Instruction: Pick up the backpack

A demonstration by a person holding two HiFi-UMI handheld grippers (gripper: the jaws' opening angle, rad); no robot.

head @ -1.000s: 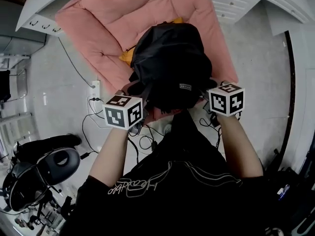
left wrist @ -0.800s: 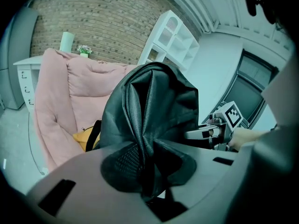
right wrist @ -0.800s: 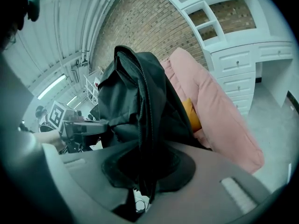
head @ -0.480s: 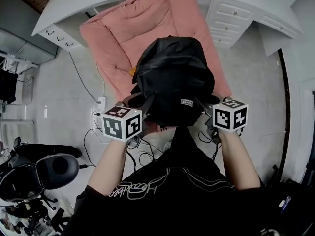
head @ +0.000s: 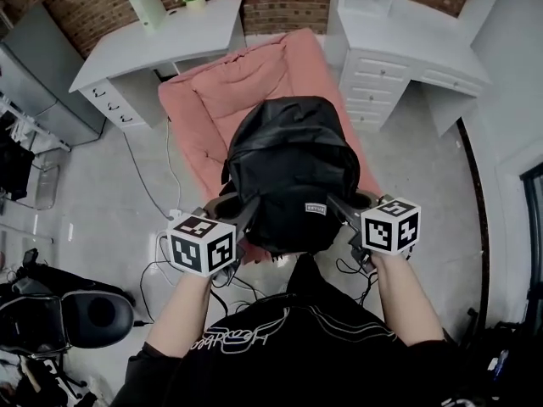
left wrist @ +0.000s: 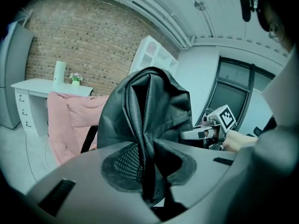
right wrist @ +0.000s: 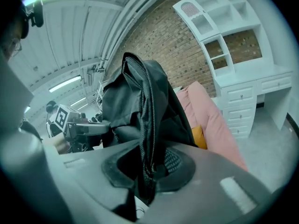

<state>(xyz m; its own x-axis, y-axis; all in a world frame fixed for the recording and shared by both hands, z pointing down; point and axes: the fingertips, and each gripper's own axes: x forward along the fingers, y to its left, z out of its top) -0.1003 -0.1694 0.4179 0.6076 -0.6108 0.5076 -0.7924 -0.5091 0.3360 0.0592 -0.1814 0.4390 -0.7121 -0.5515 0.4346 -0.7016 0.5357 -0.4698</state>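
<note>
A black backpack (head: 293,168) hangs in the air in front of the person, above the near end of a pink cushion (head: 225,91). My left gripper (head: 239,210) is shut on its left shoulder strap (left wrist: 145,169), pinched between the jaws in the left gripper view. On the other side my right gripper (head: 344,206) is shut on the right shoulder strap (right wrist: 145,167). The bag's body (left wrist: 149,101) rises just beyond the left jaws, and the same bulk (right wrist: 135,97) fills the right gripper view. Each gripper shows in the other's view, the right gripper (left wrist: 205,133) and the left gripper (right wrist: 88,127).
A white desk (head: 161,41) with a plant stands at the back left, a white drawer unit (head: 399,66) at the back right, both against a brick wall. Cables (head: 254,271) lie on the floor below the bag. A black chair (head: 85,316) is at the lower left. An orange item (right wrist: 198,136) lies on the cushion.
Both grippers have risen together with the backpack hanging from its straps, lifting it off the pink cushion. The head view has tipped up and now shows the desks and the brick wall.
</note>
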